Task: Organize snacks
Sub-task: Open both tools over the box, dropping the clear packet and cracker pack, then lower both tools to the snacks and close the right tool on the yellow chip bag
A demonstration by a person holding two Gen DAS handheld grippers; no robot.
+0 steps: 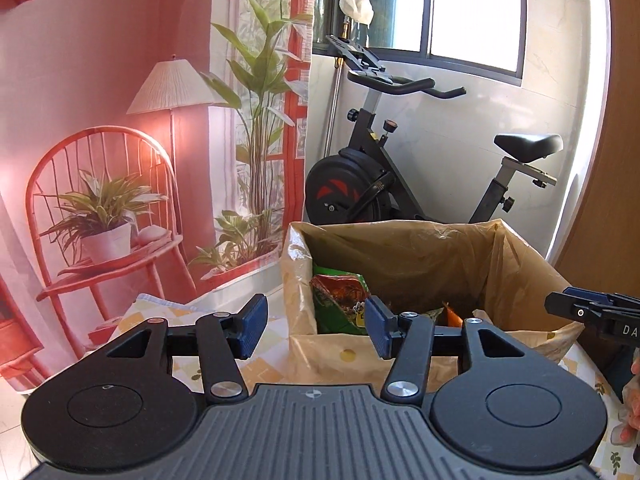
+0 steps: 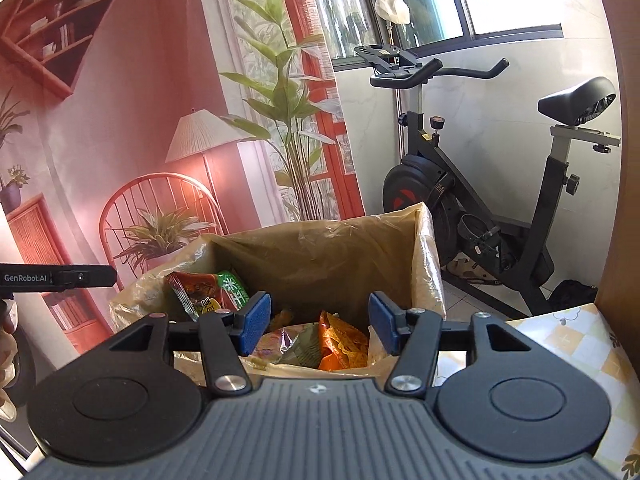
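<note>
A box lined with a brown plastic bag (image 1: pixel 400 256) (image 2: pixel 320 248) stands on the table and holds several snack packets. A green and red packet (image 1: pixel 340 296) (image 2: pixel 208 292) leans against its left wall. Orange packets (image 2: pixel 344 344) lie at the bottom. My left gripper (image 1: pixel 316 324) is open and empty, just in front of the box's near left corner. My right gripper (image 2: pixel 316 320) is open and empty, above the box's near edge. The right gripper also shows at the right edge of the left wrist view (image 1: pixel 600 312), and the left gripper at the left edge of the right wrist view (image 2: pixel 60 278).
The table has a yellow and white checked cloth (image 2: pixel 568 344) (image 1: pixel 264 364). A black exercise bike (image 1: pixel 400 176) (image 2: pixel 480 200) stands behind the box under a window. A printed backdrop with a red chair and plants (image 1: pixel 120 160) hangs at the left. A wooden panel (image 2: pixel 624 240) is at the right.
</note>
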